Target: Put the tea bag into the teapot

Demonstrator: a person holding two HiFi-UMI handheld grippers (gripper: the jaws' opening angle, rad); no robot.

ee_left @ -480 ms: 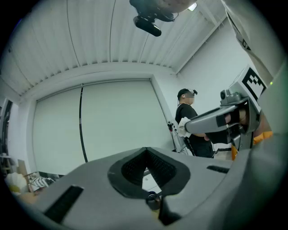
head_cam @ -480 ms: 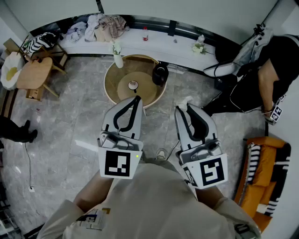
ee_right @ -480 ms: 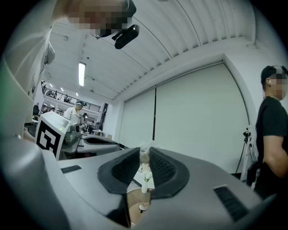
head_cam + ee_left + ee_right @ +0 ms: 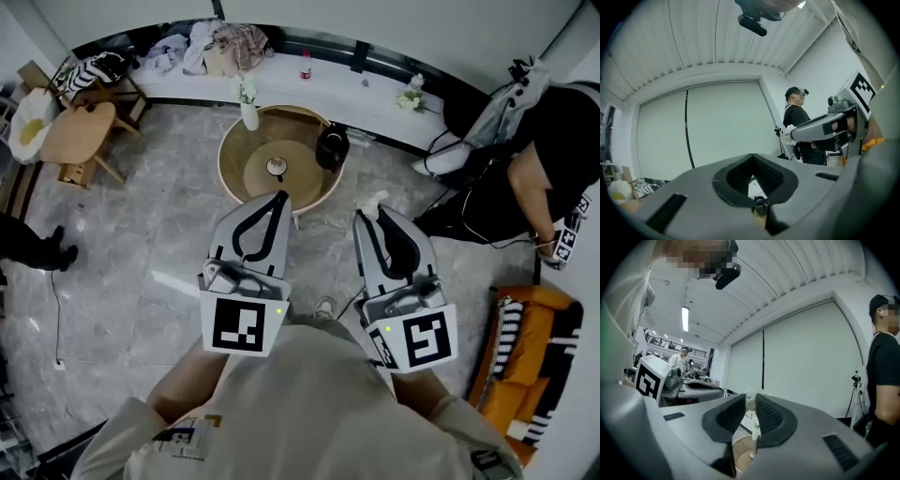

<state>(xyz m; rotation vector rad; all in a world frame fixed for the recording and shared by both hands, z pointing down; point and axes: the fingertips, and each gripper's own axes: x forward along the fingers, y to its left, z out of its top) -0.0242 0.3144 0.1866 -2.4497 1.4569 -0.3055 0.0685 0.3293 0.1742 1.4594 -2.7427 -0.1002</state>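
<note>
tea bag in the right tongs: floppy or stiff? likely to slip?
Likely soft and light: the tea bag shows as a small pale lump pinched in the right tongs. It probably squashes rather than slips, since the ribbed pads close on it.

Shells were pale grey with black pads on left gripper (image 4: 278, 197) and right gripper (image 4: 367, 216); their cubes carried black-and-white square markers. Tea bag (image 4: 372, 201) was white. Far centre: round table (image 4: 234, 173) tan wood, teapot (image 4: 332, 148) black, vase (image 4: 249, 116) white. Floor (image 4: 141, 253) was grey, marbled. Near right: sofa (image 4: 534, 302) orange, cushion (image 4: 507, 323) black-and-white striped.
</note>
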